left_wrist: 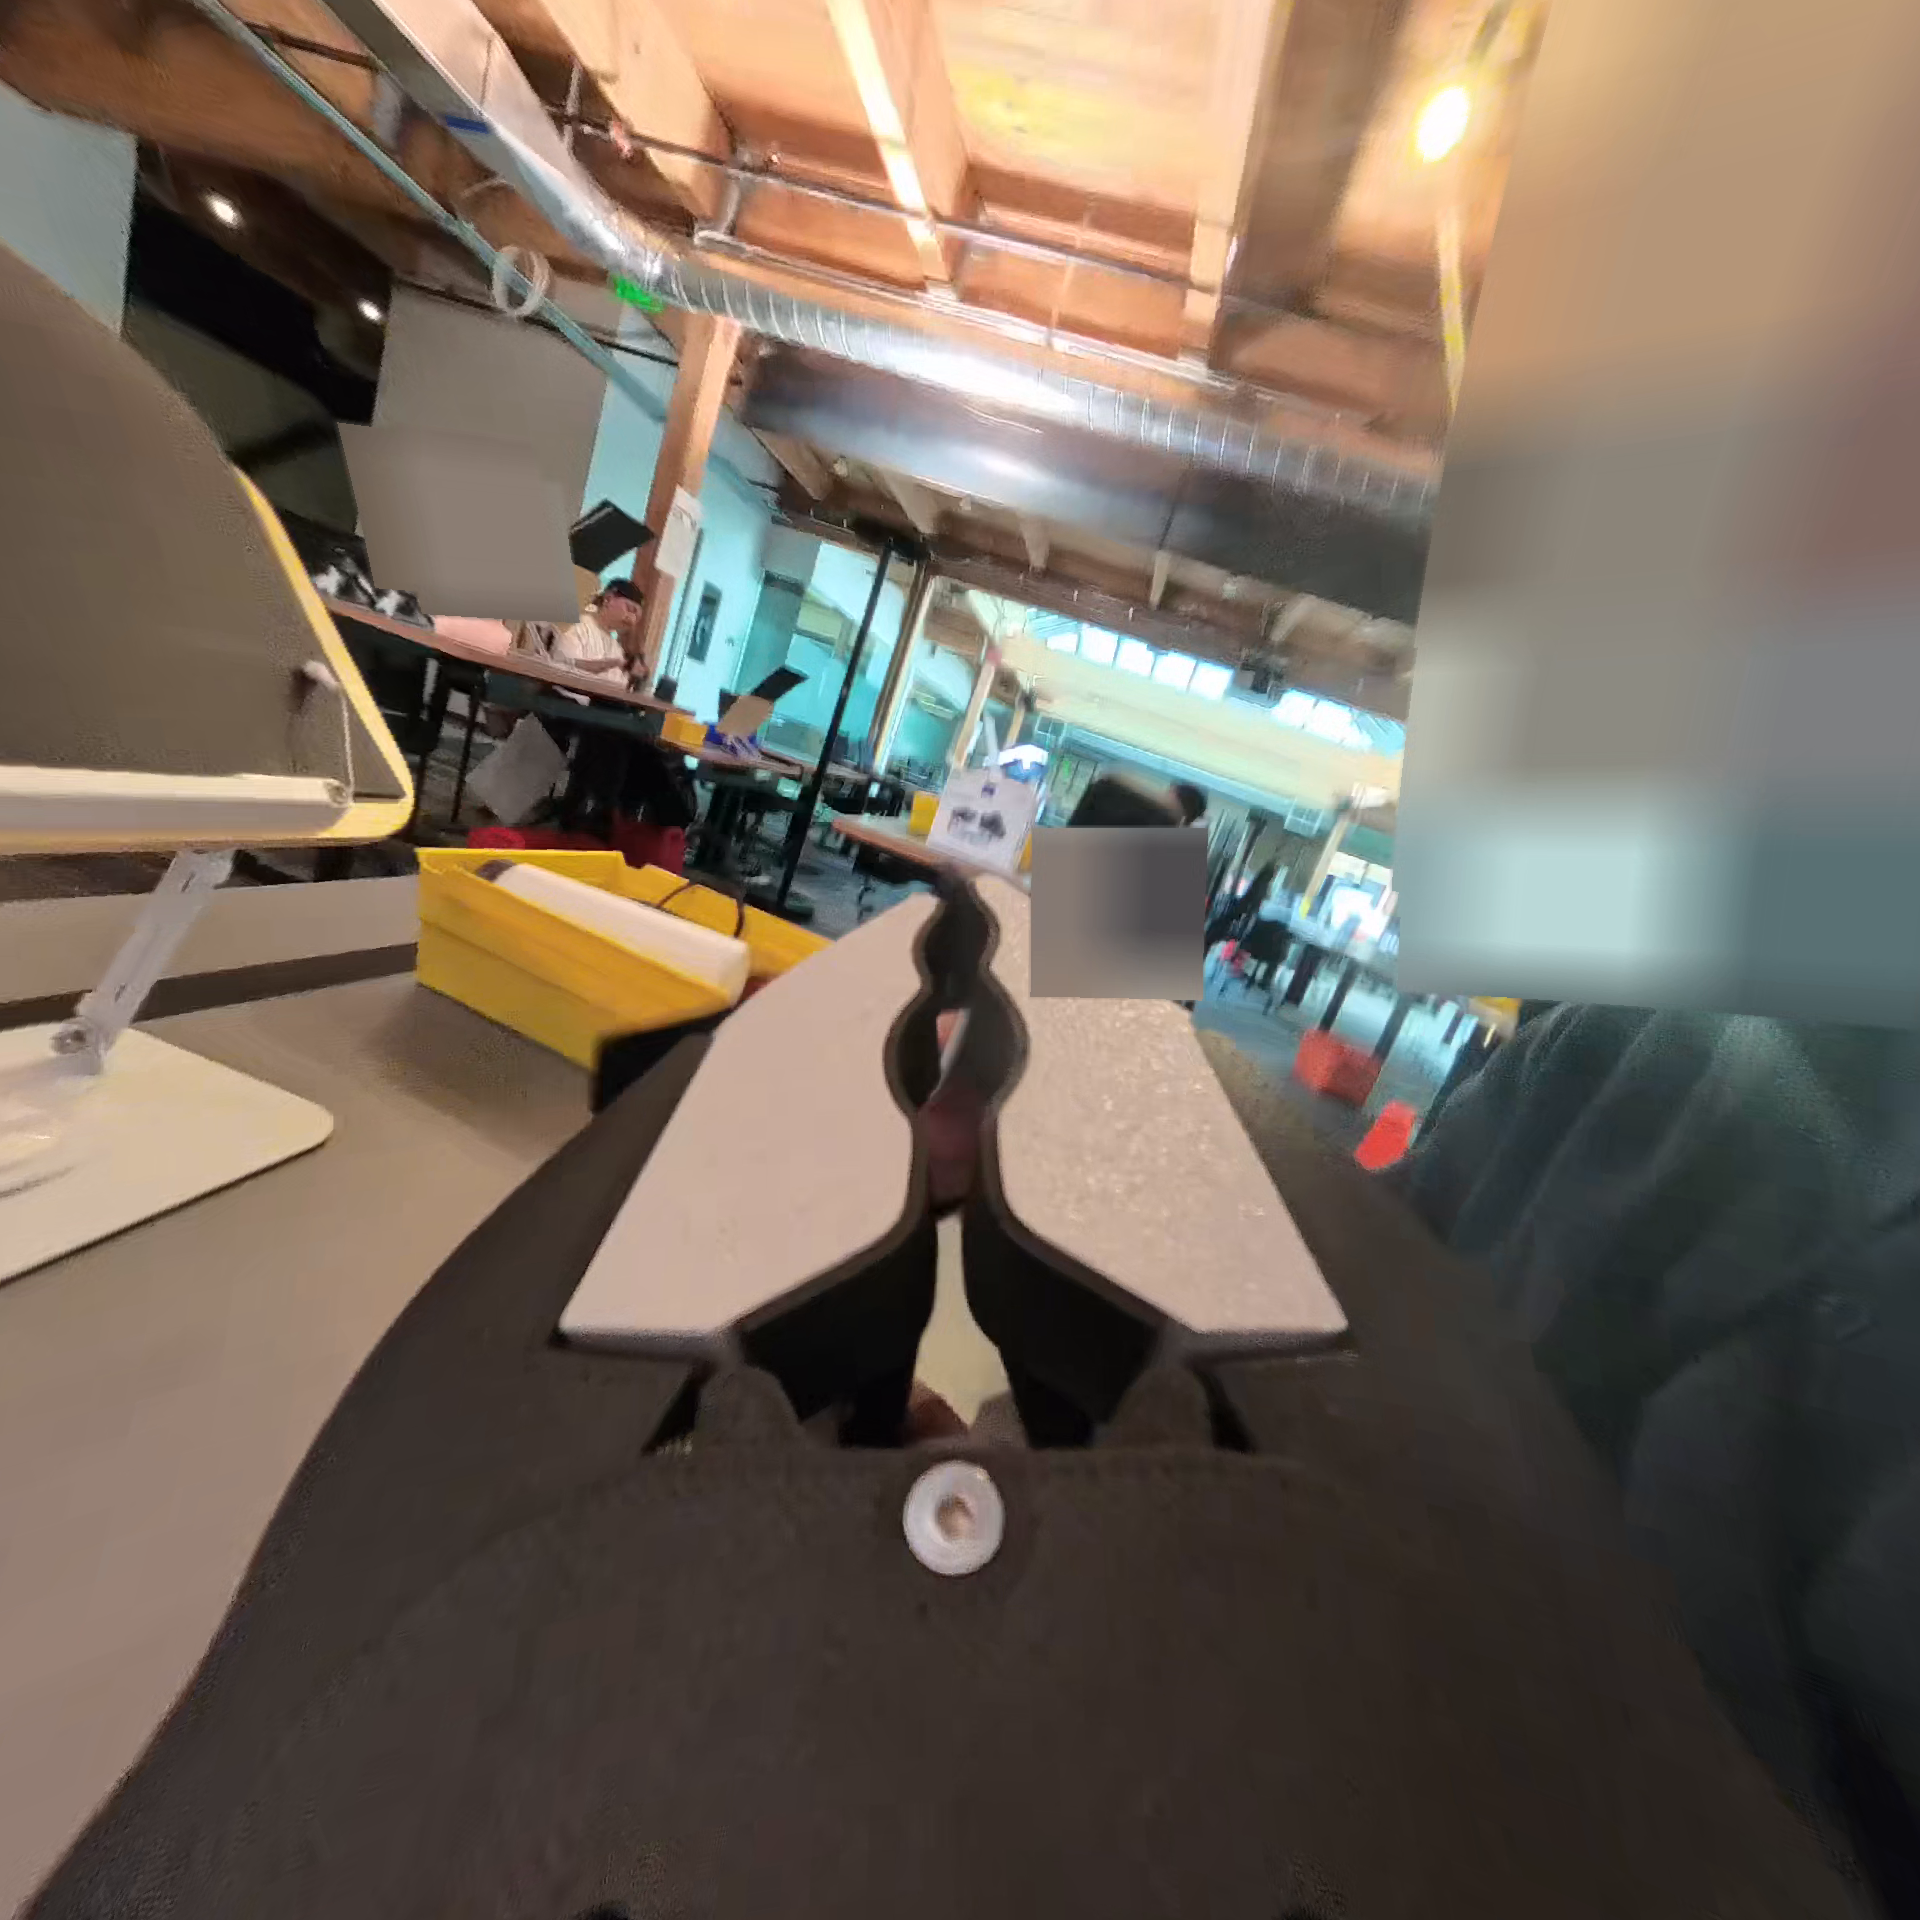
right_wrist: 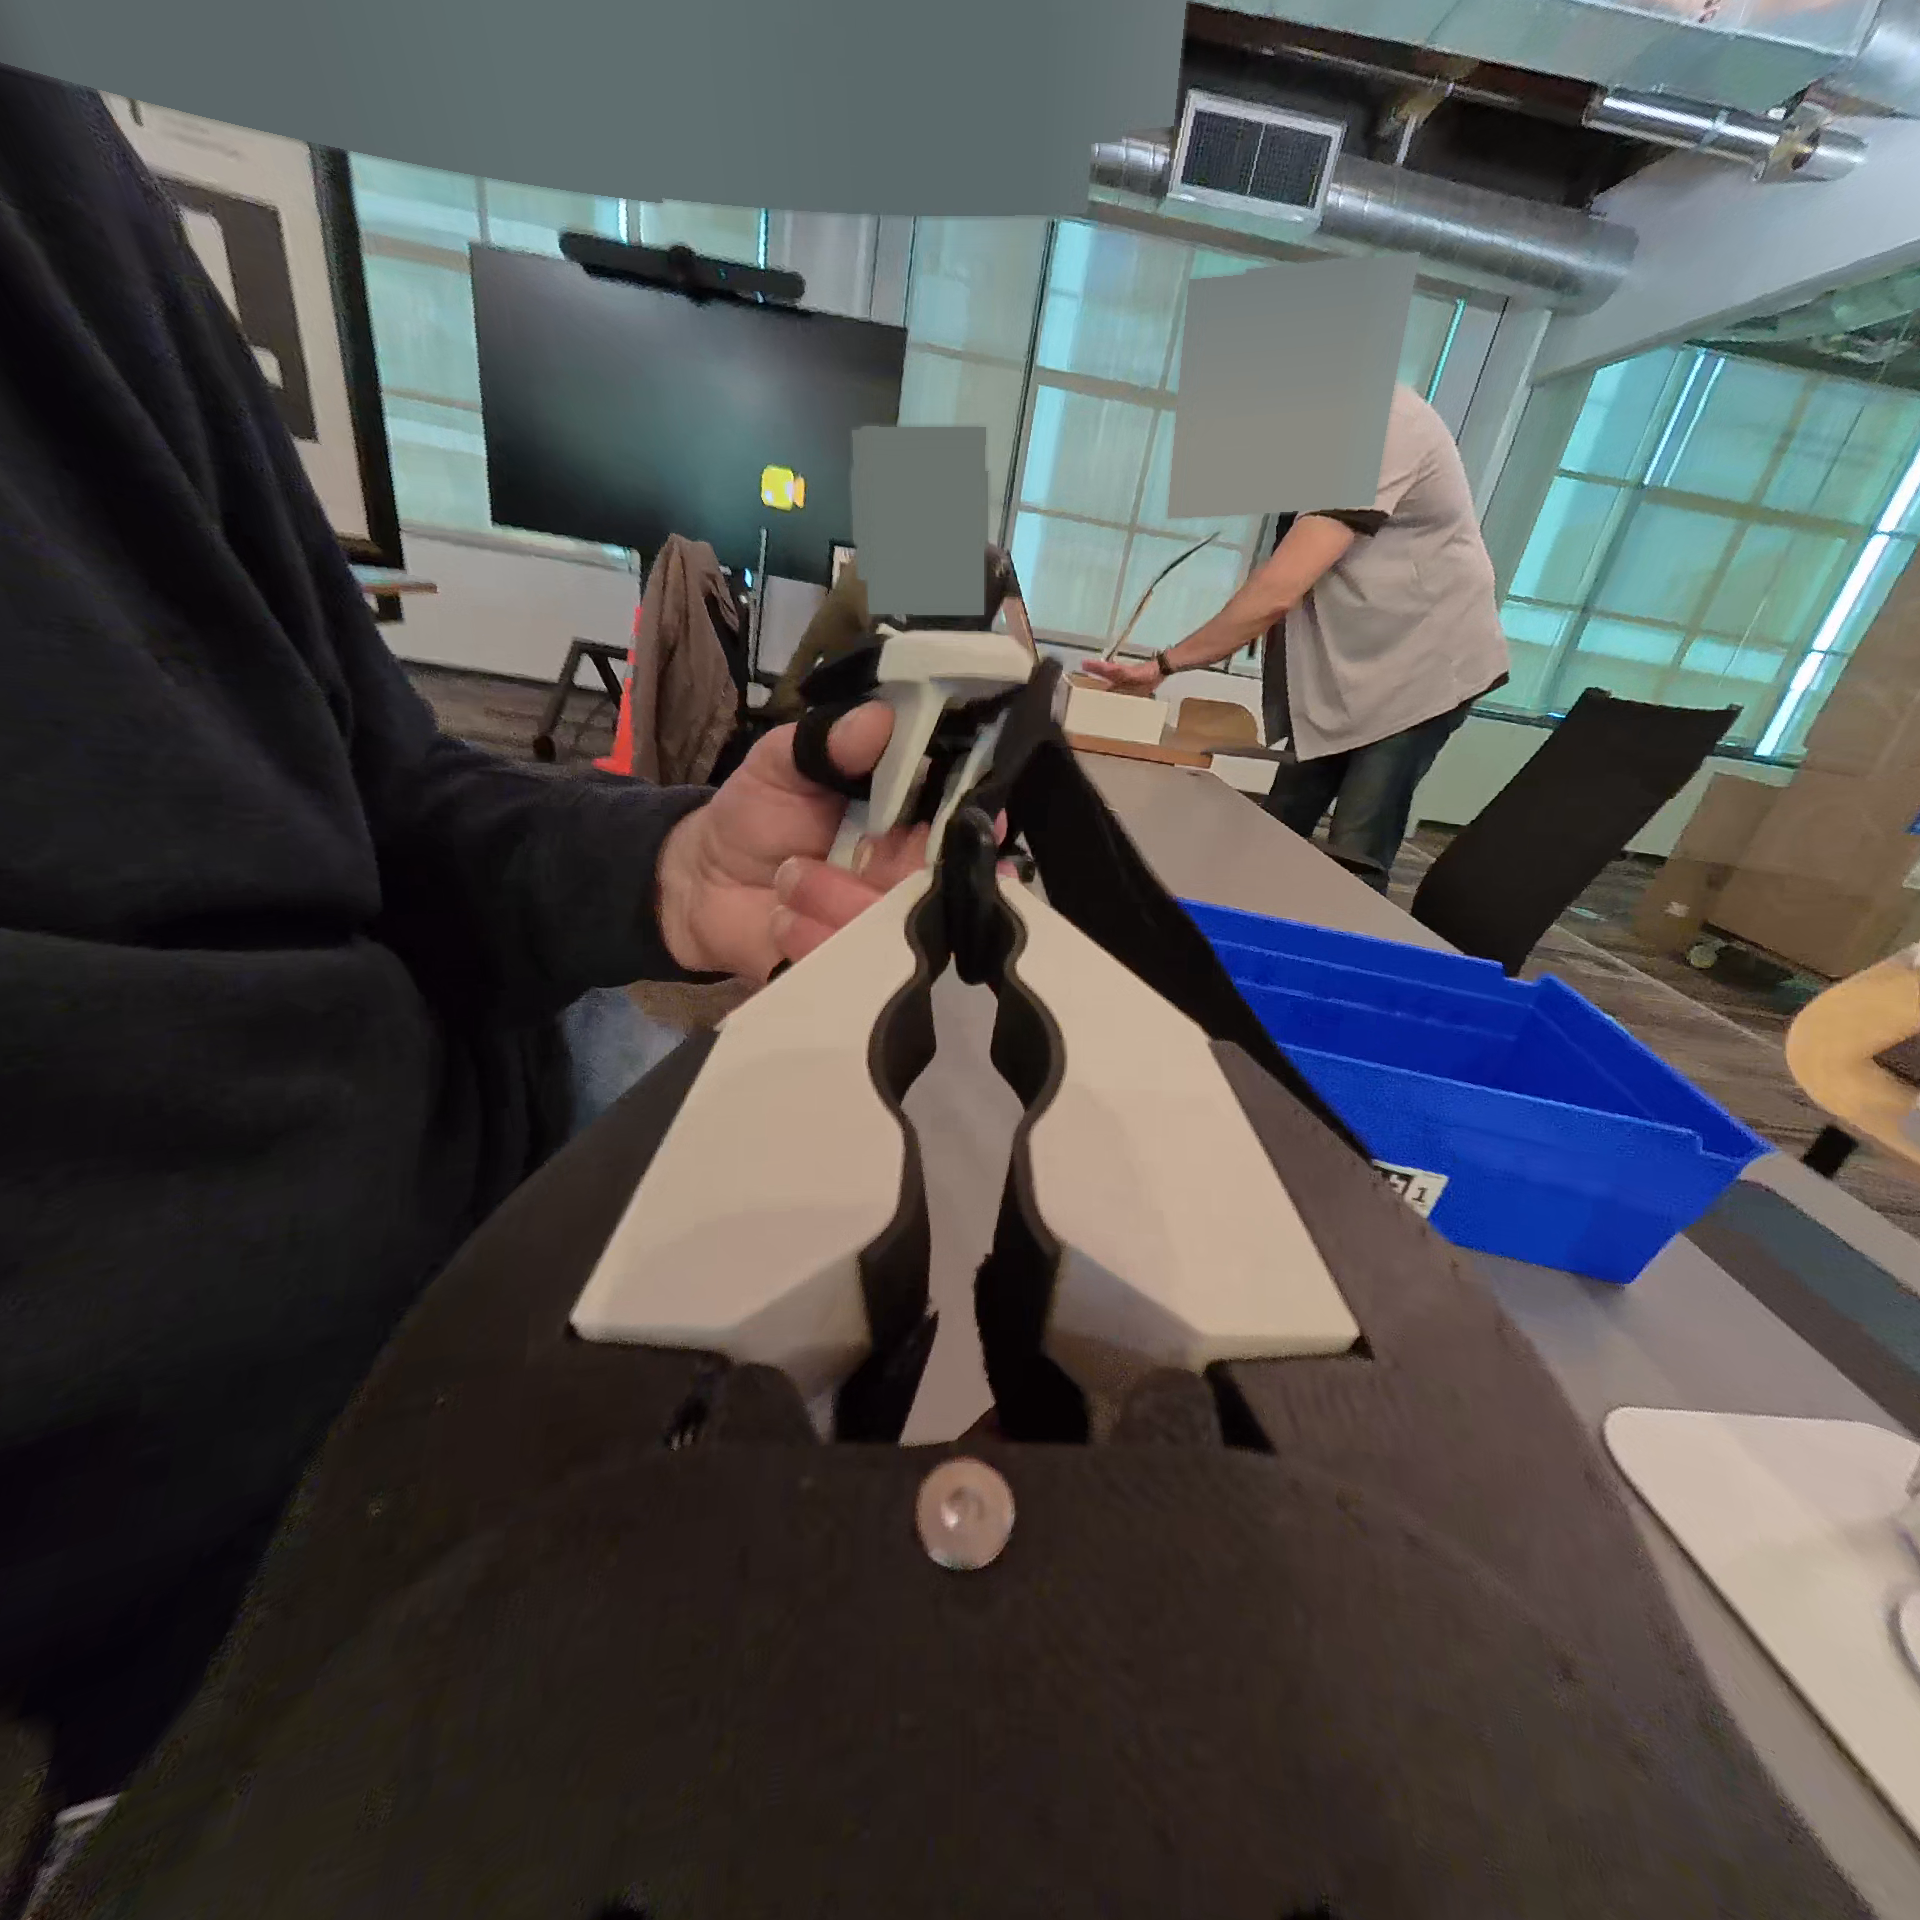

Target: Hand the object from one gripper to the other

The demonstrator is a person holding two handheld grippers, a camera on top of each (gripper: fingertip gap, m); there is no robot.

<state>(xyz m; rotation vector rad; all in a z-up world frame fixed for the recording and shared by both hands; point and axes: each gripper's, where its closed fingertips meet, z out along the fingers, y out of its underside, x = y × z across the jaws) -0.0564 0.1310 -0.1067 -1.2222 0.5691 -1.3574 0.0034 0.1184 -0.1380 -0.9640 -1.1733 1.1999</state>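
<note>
Jaws of your right gripper (right_wrist: 966, 925) pinch a small black object (right_wrist: 975, 862) at their tips; left gripper (left_wrist: 961, 914) jaws sit pressed together, contents unclear. It probably handles light and stiff, so take its free end

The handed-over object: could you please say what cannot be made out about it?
Left wrist view: motion blur and the nearly closed left gripper hide anything between its fingers.
Right wrist view: the small black piece at the right gripper's tip is mostly covered by it; shape and grip unclear.

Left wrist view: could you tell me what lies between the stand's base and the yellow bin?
Only bare tabletop separates base and yellow bin, in the left wrist view.
</note>
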